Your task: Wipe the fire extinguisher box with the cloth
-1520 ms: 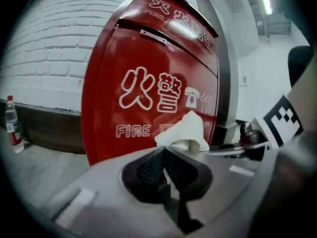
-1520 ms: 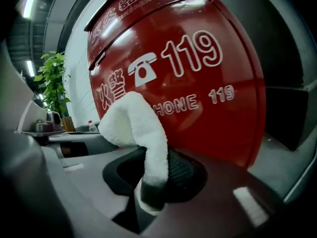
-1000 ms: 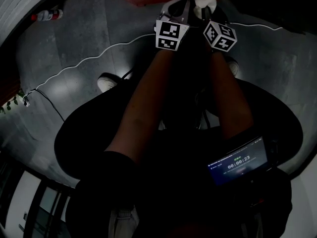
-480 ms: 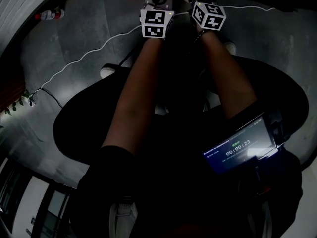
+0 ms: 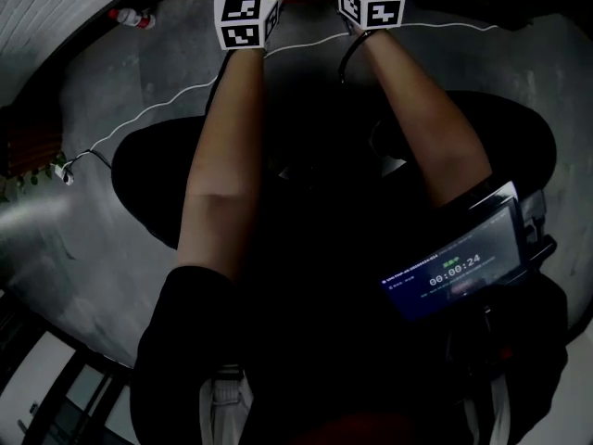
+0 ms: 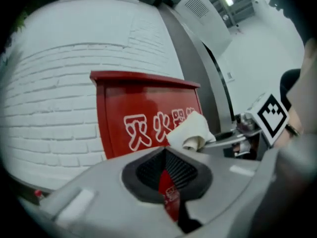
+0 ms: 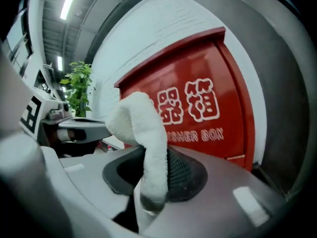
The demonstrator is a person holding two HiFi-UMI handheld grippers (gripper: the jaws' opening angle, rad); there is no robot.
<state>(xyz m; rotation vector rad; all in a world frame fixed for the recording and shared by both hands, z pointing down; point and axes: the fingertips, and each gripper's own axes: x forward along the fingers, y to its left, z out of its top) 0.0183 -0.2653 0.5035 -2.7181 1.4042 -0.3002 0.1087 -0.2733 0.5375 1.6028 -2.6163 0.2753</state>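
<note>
1. The right hand-held gripper (image 7: pixel 148 157) is seen closed on a white cloth (image 7: pixel 141 128), which is pinched between the jaws and folds over above them.
2. The left hand-held gripper (image 6: pixel 166 155) is held just beside it with its jaws drawn together. Only a thin red strip is seen in the slit, and what it is cannot be told. Nothing of the task is carried by it.
3. In the head view both are raised at the top edge, with the arms stretched out over a grey floor (image 5: pixel 139 91) crossed by a white cable (image 5: pixel 157 109).
4. The red fire extinguisher box (image 7: pixel 208 68) is found ahead of both, upright against a white brick wall (image 6: pixel 59 93). The cloth is near its lettered front, and a gap appears to be left between them.
5. The step in hand is judged to be the approach to the box, with wiping not yet begun.
6. Next, the cloth would need to be pressed flat to the front panel and drawn across in even strokes, with a grip firm enough that it is not pulled free.
</note>
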